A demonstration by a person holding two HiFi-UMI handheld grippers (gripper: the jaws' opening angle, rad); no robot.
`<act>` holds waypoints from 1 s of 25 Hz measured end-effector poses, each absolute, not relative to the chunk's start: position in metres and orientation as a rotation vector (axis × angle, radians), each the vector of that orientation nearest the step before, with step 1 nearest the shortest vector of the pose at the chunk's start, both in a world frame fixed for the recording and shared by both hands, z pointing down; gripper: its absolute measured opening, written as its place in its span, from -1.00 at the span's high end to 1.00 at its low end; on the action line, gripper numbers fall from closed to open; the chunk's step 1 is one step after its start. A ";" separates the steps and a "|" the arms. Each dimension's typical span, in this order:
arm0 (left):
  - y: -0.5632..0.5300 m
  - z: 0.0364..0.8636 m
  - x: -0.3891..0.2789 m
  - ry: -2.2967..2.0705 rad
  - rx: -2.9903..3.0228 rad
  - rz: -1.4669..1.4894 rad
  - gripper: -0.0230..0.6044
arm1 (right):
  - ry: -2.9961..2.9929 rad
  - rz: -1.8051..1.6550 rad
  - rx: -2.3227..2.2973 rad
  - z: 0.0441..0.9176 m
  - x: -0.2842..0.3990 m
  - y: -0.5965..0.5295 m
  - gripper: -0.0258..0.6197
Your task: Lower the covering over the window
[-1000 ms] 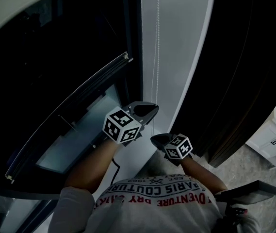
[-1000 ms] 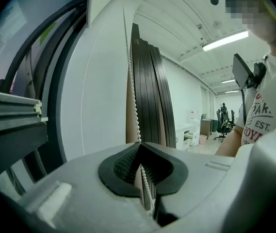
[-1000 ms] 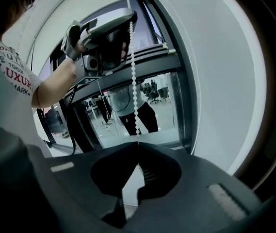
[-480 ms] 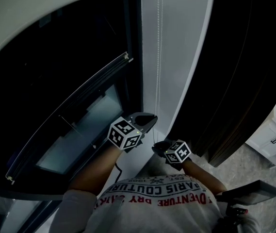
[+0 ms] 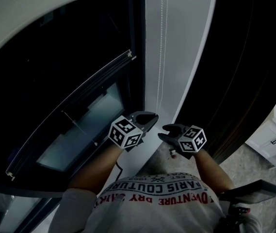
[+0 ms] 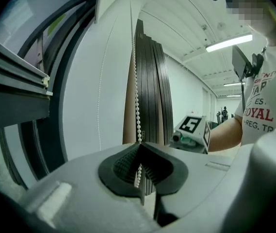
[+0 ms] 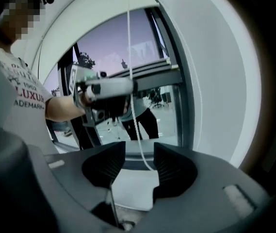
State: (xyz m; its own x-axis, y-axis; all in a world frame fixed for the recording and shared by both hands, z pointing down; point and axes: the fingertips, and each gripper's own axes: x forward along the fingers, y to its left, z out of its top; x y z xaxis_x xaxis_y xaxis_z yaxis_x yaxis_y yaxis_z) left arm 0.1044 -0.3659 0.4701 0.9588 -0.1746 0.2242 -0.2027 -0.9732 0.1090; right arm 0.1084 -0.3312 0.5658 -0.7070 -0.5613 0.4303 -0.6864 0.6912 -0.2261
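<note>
1. We see the left gripper [image 5: 149, 117] clamped shut on the bead chain [image 6: 136, 91], at lower centre of the head view.
2. The right gripper [image 7: 138, 161] has just been opening. Its jaws stand wide, and a chain strand runs loose between them.
3. The shade's bottom rail [image 5: 74, 103] sits at mid-left, with bare glass [image 5: 82, 140] below it.
4. Risks, as we judge them: the right jaws may close off-line and miss the thin strand, beads may slip in the left grip, or pulling the wrong strand may raise the shade.
</note>
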 end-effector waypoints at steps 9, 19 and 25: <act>-0.354 0.467 0.103 -0.288 2.978 0.322 0.91 | -2.916 0.204 1.094 0.362 0.106 -0.364 0.39; -0.340 0.465 0.103 -0.288 2.985 0.344 0.91 | -2.962 0.019 1.113 0.282 0.082 -0.370 0.56; -0.339 0.465 0.101 -0.306 2.981 0.336 0.91 | -2.982 0.051 1.148 0.283 0.084 -0.371 0.88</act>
State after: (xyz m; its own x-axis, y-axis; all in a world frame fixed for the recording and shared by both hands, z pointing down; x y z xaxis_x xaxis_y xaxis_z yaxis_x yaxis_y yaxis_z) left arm 0.1007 -0.3394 0.4651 0.9548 -0.1857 0.2321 -0.2137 -0.9716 0.1019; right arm 0.0840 -0.3709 0.2833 -0.7407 -0.6707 -0.0388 -0.6690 0.7417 -0.0488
